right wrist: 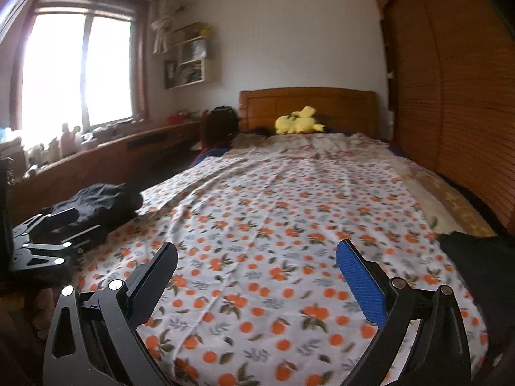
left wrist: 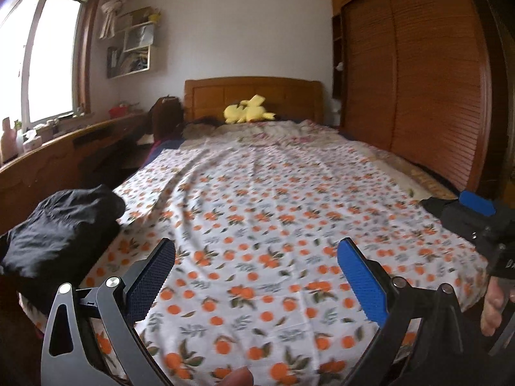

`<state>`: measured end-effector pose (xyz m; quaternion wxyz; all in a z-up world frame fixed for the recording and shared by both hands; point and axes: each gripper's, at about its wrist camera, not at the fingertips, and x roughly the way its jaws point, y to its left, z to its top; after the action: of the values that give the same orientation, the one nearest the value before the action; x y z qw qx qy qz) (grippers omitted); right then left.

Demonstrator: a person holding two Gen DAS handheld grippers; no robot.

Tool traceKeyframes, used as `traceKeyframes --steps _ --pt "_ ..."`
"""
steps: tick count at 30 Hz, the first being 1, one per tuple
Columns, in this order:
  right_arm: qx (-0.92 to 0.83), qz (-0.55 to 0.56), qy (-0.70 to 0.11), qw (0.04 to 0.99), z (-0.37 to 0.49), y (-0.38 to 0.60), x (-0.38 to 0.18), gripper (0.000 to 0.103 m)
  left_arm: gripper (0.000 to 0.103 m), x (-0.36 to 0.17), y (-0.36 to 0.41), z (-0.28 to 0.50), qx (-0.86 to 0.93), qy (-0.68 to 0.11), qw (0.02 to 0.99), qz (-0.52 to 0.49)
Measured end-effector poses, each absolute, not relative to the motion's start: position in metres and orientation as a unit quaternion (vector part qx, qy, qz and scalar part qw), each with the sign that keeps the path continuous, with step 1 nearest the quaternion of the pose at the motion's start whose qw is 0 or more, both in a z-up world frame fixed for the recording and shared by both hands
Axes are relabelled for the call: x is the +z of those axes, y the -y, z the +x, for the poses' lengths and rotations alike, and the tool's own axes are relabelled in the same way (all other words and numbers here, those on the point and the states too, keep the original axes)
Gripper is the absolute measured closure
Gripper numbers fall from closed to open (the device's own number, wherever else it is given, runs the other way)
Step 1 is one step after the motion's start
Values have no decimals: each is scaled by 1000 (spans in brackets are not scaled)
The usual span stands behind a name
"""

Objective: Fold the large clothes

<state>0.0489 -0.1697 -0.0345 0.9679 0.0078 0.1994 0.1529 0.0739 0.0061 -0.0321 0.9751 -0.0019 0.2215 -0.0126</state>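
Note:
A black garment (left wrist: 61, 228) lies bunched at the near left corner of the bed; it also shows in the right wrist view (right wrist: 99, 206). A second black garment (right wrist: 479, 257) lies at the near right edge of the bed. My left gripper (left wrist: 257, 257) is open and empty above the orange-print sheet (left wrist: 257, 209). My right gripper (right wrist: 257, 260) is open and empty above the same sheet (right wrist: 273, 218). The right gripper also shows at the right edge of the left wrist view (left wrist: 476, 209), and the left gripper at the left of the right wrist view (right wrist: 54, 231).
A yellow plush toy (left wrist: 248, 112) lies by the wooden headboard (left wrist: 254, 93). A wooden wardrobe (left wrist: 418, 80) runs along the right of the bed. A long wooden desk (left wrist: 64, 148) with bottles stands under the window on the left.

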Motion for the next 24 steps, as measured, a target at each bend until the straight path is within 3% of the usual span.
traceKeyframes --steps 12,24 --pt "129 31 -164 977 10 213 -10 8 2 0 35 44 -20 -211 977 5" --pt "125 35 -152 980 -21 215 -4 8 2 5 29 2 -15 -212 977 5"
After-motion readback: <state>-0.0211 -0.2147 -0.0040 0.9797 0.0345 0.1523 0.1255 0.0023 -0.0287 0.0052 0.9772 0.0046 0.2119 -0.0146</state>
